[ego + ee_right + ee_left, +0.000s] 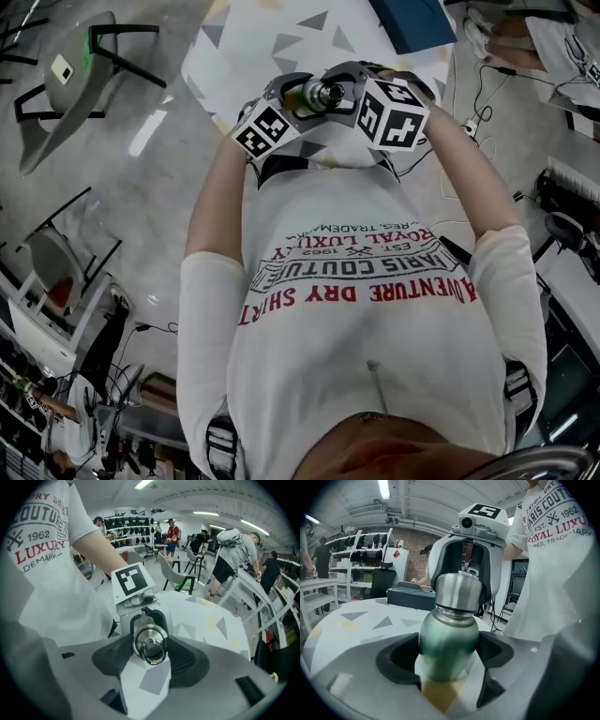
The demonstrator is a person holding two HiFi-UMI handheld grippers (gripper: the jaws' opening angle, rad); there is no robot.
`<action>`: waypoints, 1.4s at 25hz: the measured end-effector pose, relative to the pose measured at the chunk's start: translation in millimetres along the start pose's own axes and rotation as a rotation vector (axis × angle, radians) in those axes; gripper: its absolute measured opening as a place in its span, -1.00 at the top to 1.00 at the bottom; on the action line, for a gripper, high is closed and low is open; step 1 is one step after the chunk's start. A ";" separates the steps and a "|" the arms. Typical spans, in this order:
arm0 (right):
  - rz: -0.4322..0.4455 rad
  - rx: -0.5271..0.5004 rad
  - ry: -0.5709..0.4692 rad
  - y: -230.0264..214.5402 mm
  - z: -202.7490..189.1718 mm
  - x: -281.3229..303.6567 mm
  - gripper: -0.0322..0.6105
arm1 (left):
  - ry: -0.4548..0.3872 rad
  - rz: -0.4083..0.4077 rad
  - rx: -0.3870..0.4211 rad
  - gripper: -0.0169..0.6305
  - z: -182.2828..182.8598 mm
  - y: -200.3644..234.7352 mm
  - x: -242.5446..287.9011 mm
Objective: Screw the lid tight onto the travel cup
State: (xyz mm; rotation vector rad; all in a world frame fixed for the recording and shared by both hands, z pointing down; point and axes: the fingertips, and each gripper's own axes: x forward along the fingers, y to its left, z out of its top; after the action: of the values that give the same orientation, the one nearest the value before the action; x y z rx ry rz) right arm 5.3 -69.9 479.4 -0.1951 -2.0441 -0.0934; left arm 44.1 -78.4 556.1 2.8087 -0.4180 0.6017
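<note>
Travel cup: the green metal travel cup (449,641) was held off the table, in front of the person's chest, between the two grippers. Its body ran from the left gripper towards the right one.
Lid: the steel lid (150,641) sat on the cup's neck, at the end away from the left gripper. A small ring (152,654) hung on its top.
Left gripper: the left gripper (450,656) was closed on the cup's green body, a dark pad pressed on either side of it.
Right gripper: the right gripper (151,656) faced the lid end-on. Its jaws stood fairly wide but gripped the lid, pads touching the rim on both sides.
Marker cubes: one black-and-white marker cube (263,130) rode on the left gripper and another (394,114) on the right, close beside each other.
Table: a white table (281,42) with grey and yellow triangles lay on the far side of the grippers.
Person: wore a white printed shirt (366,319), both arms reaching forward.
Surroundings: a grey chair (61,94) stood far left, and several people (229,564) stood in the far room.
</note>
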 end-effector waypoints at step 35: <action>-0.073 0.204 -0.068 2.0 -3.6 -10.0 -0.03 | 0.001 0.007 -0.021 -0.25 -1.9 0.7 0.2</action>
State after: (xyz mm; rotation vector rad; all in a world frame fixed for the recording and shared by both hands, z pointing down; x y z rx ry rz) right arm 13.3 -69.5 472.1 0.0037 -2.1123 0.0781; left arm 43.3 -78.5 557.9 2.7878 -0.4314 0.5966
